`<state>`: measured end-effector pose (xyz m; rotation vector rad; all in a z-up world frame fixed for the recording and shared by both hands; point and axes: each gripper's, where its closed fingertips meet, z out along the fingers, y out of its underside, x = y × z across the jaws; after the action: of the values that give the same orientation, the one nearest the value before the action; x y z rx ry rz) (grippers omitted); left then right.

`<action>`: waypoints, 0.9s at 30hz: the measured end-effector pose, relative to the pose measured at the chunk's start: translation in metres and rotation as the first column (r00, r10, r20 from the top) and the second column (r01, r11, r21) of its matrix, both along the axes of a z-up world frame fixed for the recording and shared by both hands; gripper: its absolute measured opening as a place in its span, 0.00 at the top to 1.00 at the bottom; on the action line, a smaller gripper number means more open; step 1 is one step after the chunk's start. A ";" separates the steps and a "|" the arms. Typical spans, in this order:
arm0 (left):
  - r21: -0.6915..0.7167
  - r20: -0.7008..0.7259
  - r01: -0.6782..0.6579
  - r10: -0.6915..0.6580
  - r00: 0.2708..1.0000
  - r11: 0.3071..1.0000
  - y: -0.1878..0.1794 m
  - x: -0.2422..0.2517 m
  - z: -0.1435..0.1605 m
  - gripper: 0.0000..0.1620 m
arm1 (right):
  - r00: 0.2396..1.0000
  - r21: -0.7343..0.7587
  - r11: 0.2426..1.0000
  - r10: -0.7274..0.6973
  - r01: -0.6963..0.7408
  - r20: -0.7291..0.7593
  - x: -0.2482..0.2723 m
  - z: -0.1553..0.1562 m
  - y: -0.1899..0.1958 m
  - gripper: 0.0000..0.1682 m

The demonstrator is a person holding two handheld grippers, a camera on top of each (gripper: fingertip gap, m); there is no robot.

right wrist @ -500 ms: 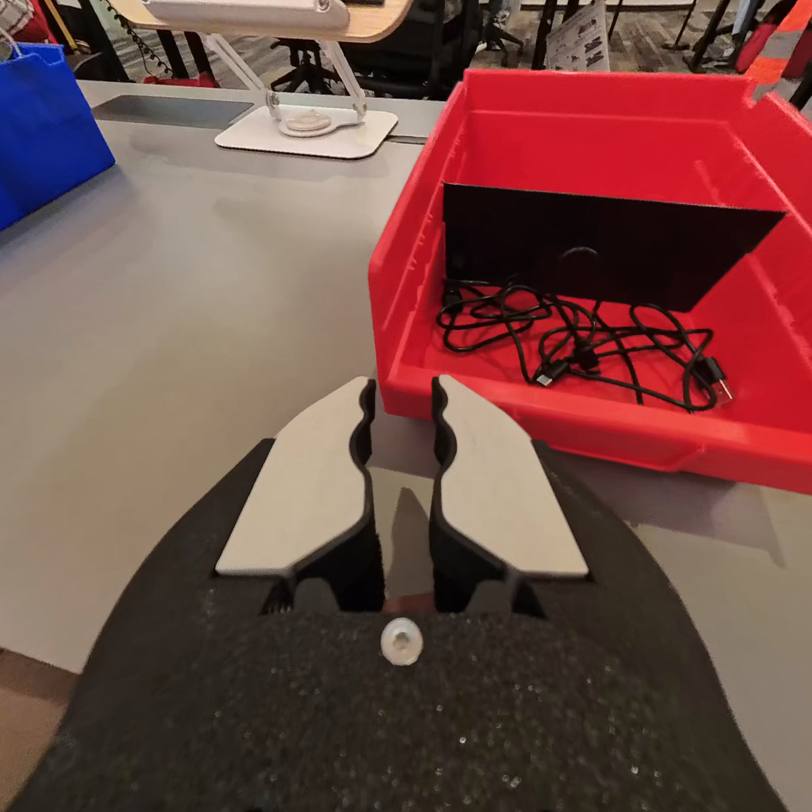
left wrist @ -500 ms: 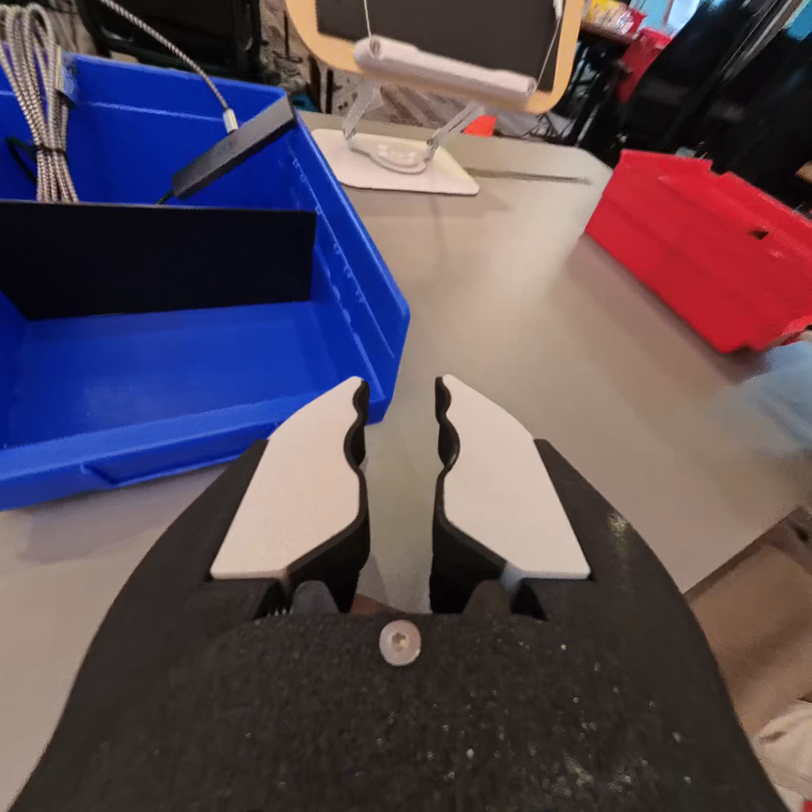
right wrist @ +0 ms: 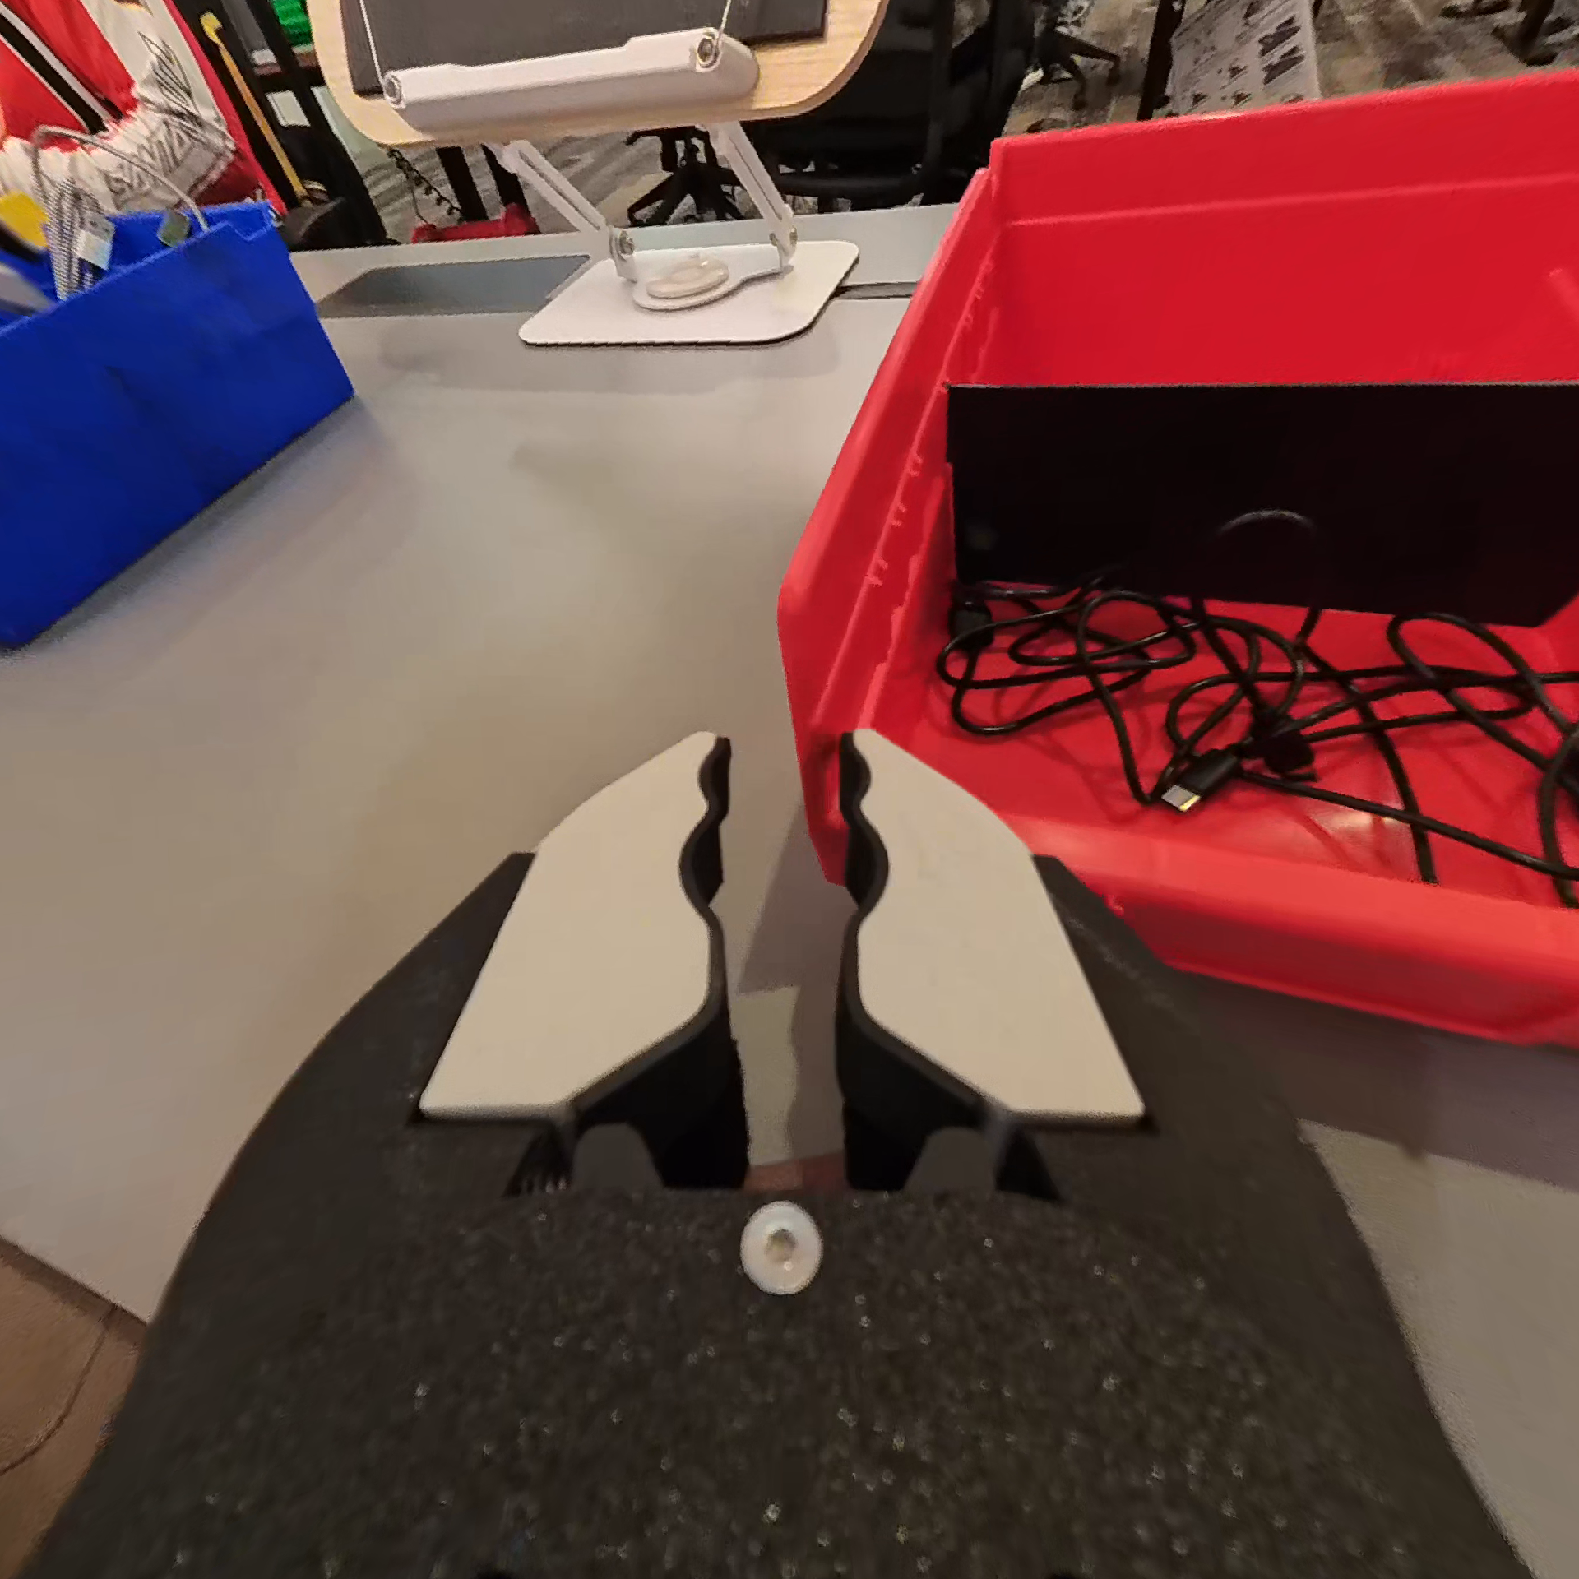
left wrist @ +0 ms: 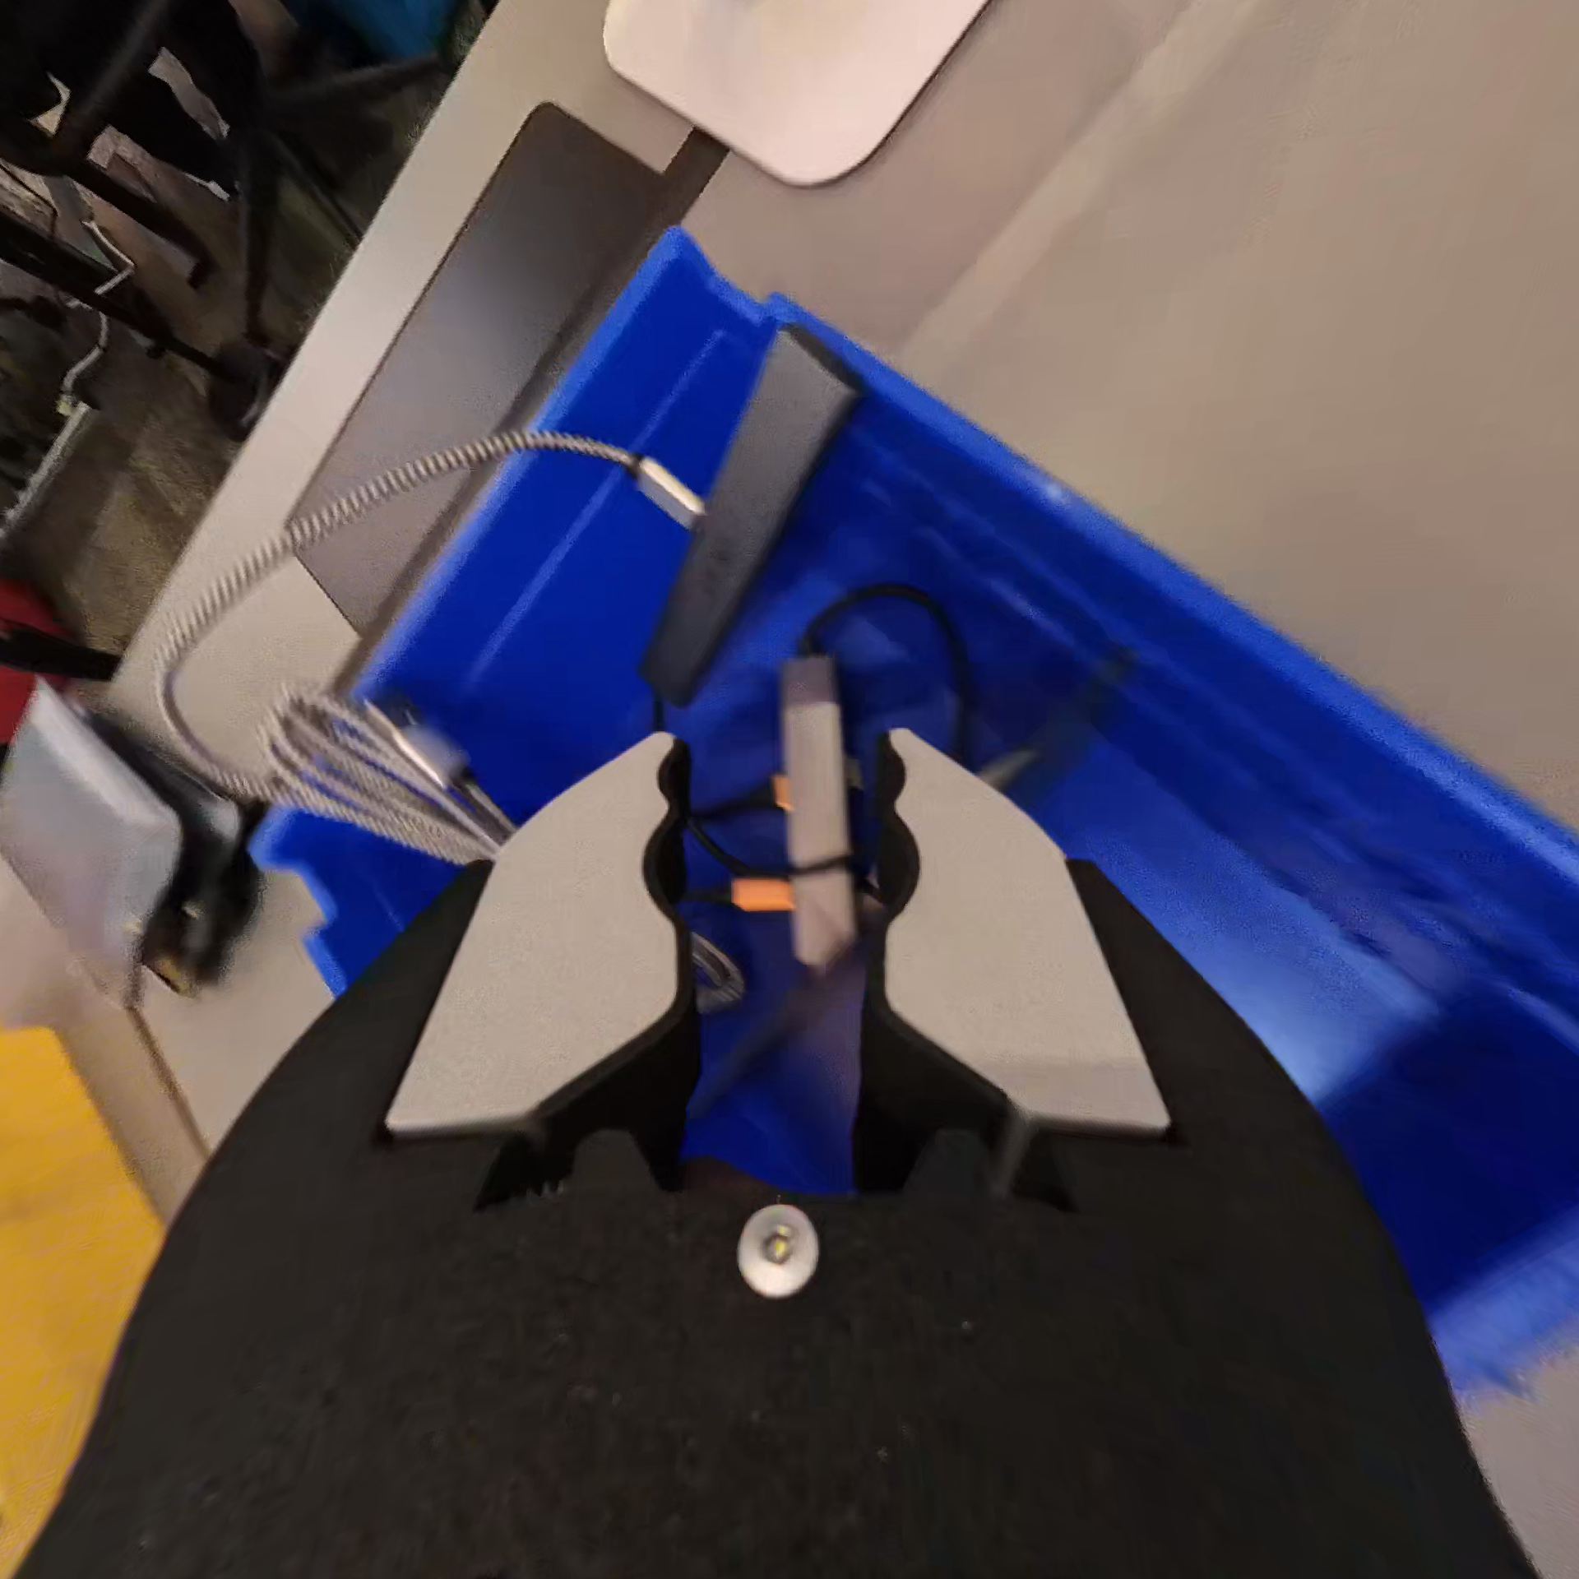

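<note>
the blue bin (left wrist: pixel 983 547) now sits under your left gripper (left wrist: pixel 779 820), swung over its grey adapter (left wrist: pixel 816 820), jaws wider, empty; your right gripper (right wrist: pixel 784 820) hovers parted beside the red bin (right wrist: pixel 871 683).

The left wrist view is smeared with motion blur. The blue bin (left wrist: pixel 1111 683) has its near and right walls streaked, and the left gripper (left wrist: pixel 779 752) covers part of its floor. The small grey adapter (left wrist: pixel 816 820) between the fingers is too soft to identify. At the left edge a grey and black block (left wrist: pixel 111 854) is blurred beyond telling. In the right wrist view the red bin (right wrist: pixel 1196 923) is cut off at the right edge, and its black divider (right wrist: pixel 1264 496) hides the compartment behind.
</note>
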<state>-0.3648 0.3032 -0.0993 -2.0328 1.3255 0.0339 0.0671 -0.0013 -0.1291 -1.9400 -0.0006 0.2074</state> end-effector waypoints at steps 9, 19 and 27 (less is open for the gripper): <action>0.076 -0.280 0.239 -0.209 0.937 0.968 0.064 0.017 -0.056 0.84 | 1.000 -0.003 1.000 -0.003 0.003 0.008 0.001 -0.001 0.000 0.86; 0.557 -0.227 0.192 -0.074 0.971 0.808 0.042 0.007 0.107 0.85 | 0.997 0.028 1.000 -0.012 0.010 0.078 -0.004 0.005 -0.005 0.85; 0.840 -0.021 0.085 -0.124 0.992 0.536 -0.040 0.057 0.283 0.86 | 0.986 0.034 0.996 -0.084 0.080 0.147 0.006 0.009 -0.011 0.87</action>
<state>-0.3082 0.2628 0.1836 -1.0941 1.0756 0.4891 0.0728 -0.0127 -0.1199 -1.9191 -0.0221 0.0078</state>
